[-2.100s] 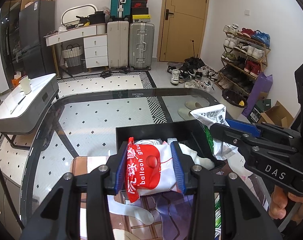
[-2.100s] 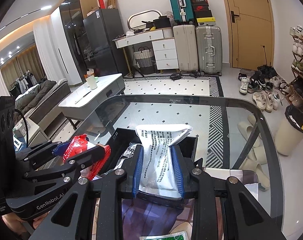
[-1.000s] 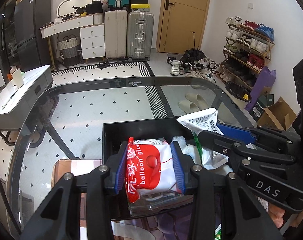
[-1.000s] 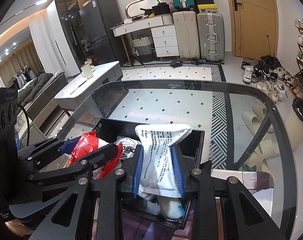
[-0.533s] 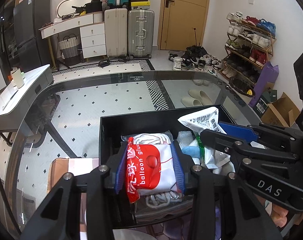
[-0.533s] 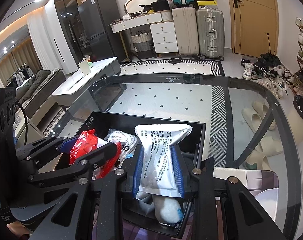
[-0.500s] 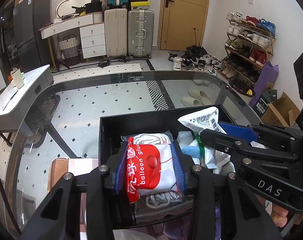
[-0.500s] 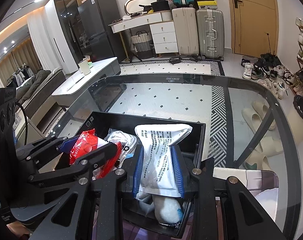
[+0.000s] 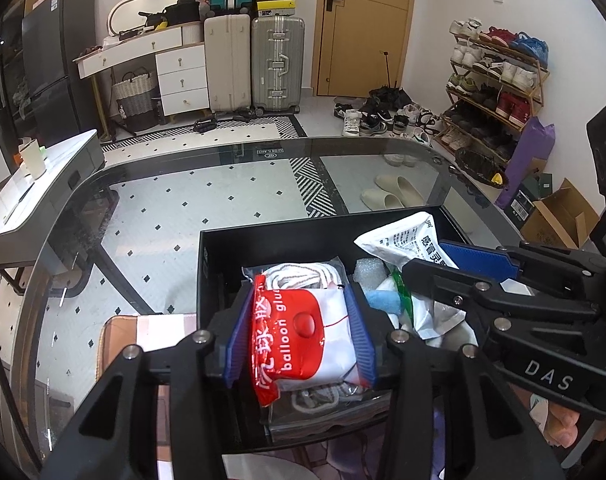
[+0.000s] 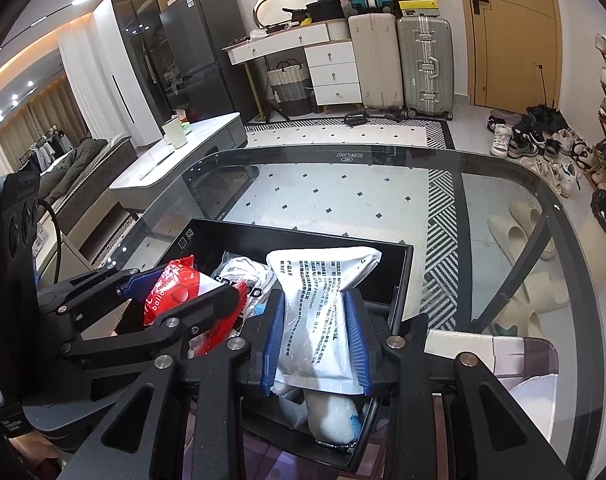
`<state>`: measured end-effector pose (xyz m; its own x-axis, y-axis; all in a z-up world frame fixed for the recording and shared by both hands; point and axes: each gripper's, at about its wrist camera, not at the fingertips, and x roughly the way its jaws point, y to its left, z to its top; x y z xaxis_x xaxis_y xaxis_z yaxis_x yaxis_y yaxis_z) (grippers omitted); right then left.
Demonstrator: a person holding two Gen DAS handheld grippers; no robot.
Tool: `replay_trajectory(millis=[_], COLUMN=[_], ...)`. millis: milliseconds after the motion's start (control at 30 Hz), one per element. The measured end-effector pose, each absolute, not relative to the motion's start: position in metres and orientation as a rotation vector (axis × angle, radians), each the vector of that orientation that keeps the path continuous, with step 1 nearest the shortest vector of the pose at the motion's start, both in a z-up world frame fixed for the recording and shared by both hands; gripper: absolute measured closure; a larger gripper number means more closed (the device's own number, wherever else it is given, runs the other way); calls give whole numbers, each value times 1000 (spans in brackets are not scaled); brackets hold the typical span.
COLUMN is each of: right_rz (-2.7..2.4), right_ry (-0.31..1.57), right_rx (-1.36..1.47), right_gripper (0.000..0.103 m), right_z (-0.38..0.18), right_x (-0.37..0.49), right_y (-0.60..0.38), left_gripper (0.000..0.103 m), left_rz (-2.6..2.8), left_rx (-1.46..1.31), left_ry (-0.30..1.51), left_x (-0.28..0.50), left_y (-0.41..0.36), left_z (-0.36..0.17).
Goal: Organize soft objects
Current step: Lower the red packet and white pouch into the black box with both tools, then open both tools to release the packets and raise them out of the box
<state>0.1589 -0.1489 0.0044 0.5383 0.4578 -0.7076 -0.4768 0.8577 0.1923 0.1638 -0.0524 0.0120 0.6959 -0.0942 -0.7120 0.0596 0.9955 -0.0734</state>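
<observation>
A red and white "balloon glue" packet (image 9: 287,344) sits between the blue pads of my left gripper (image 9: 299,336), which hangs over the near left part of the black box (image 9: 263,236). Its jaws are opening, and the pads still touch the packet's sides. My right gripper (image 10: 315,344) pinches a white printed packet (image 10: 323,292) upright over the box's right half (image 10: 399,280), and its jaws are starting to open too. Below them the box holds a bagged white rope bundle (image 9: 303,276), a blue foam piece (image 9: 383,302) and a white foam roll (image 10: 331,416).
The box stands on a printed mat (image 9: 143,332) at the near edge of a glass table (image 9: 223,184). A person's hand (image 9: 559,424) holds the right gripper's handle. Beyond the table lie slippers (image 10: 519,232), suitcases and a shoe rack.
Both grippers have come forward and down over the black box with their packets. In the last half second the left jaws have spread slightly around the balloon glue packet.
</observation>
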Motion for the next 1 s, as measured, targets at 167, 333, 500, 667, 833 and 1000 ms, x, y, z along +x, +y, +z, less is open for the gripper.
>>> replay_trajectory(millis=[167,333,500,667,833,1000], right_rz=[583,562,565,537,543,540], right_ry=[842,828,804,766,745,724], right_rx=[-16,-24,-7,9,-16,-28], right_gripper=[68,56,37,12,12,11], right_z=[6,10,21,33,43,52], right_x=[157,153,146,138,125,109], right_y=[-153,-158,-166,-176,-174,-179], left_gripper=[53,51,38,18,9,5], left_rz=[-96,-102,-80,-102,-111,-113], left_rx=[-44,-60,-81,-90,-65,-72], left_ry=[801,799,777,742,695,676], left_x=[159,156,147,135,120,108], left_y=[-50,-48,-46,-44,-51,-52], left_z=[13,13,19,27,37,44])
